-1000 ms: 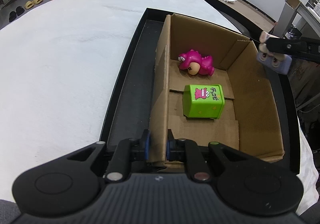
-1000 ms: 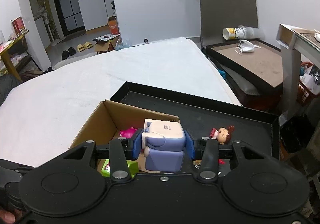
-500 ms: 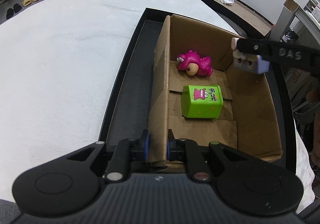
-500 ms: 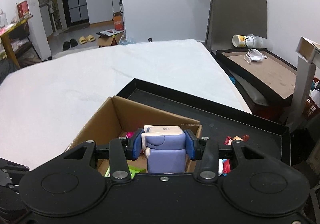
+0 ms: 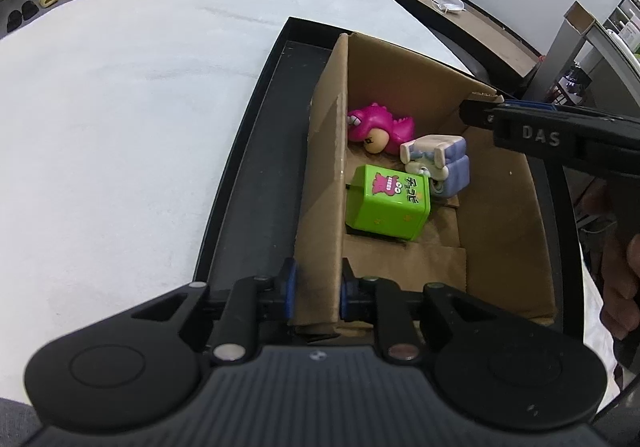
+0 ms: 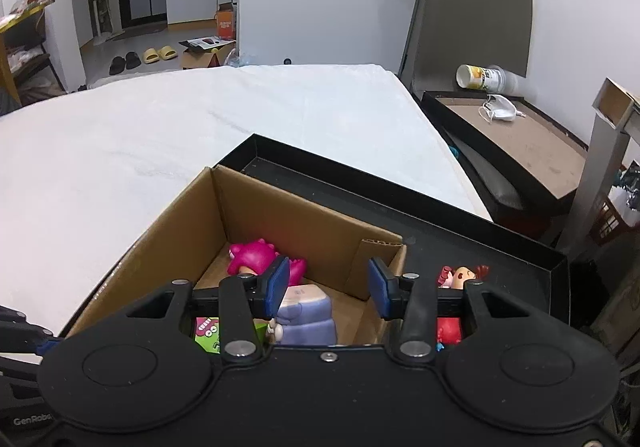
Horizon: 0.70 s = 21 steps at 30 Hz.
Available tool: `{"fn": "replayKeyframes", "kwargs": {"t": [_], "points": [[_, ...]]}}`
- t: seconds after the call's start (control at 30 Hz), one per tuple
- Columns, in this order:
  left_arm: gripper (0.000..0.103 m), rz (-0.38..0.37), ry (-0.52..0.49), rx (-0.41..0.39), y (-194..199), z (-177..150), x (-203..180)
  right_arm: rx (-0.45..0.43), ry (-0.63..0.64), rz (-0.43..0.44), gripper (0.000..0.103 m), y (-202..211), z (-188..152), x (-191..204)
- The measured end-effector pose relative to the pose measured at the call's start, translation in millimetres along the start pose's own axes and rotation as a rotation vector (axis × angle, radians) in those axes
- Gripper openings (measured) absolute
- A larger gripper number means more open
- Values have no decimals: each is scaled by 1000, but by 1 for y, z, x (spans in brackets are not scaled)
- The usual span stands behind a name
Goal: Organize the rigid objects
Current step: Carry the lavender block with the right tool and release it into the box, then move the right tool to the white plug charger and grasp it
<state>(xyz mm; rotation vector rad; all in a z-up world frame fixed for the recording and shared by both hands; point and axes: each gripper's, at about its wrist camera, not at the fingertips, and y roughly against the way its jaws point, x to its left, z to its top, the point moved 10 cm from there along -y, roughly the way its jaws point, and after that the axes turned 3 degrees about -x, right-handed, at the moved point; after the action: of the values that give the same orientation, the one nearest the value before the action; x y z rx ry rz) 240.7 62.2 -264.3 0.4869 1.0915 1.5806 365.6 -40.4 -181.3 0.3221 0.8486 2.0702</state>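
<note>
While a white padded surface [image 6: 160,135] is spreading ahead of both sets of fingers in a lived-in room, the left gripper [image 5: 316,289] is pinching the near wall of one cardboard box [image 5: 500,215] sitting in a black tray [image 5: 256,167]. Three toys are lying beyond its fingers: a pink dinosaur [image 5: 376,125], a green cube [image 5: 386,203] with printed characters, and a lavender figure [image 5: 444,163]. The right gripper [image 6: 329,285], marked "DAS", is hovering spread above them, holding nothing, one red-haired doll [image 6: 460,277] lying just past its right finger.

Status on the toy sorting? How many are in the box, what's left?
Done: three toys lie in the cardboard box: pink dinosaur, green block, purple figure.
In hand: left gripper clamps the box wall; right gripper is open, empty.
Left: red-haired doll in the black tray.
</note>
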Motion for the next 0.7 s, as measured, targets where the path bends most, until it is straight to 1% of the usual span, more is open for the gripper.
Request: {"fn": "replayKeyframes", "kwargs": {"t": [0.3, 0.7], "points": [[19, 7, -3, 3, 0, 2, 0, -1, -101, 35, 44, 19, 7, -24], [18, 40, -24, -11, 1, 8, -7, 48, -190, 29, 47, 32, -13, -72]]}}
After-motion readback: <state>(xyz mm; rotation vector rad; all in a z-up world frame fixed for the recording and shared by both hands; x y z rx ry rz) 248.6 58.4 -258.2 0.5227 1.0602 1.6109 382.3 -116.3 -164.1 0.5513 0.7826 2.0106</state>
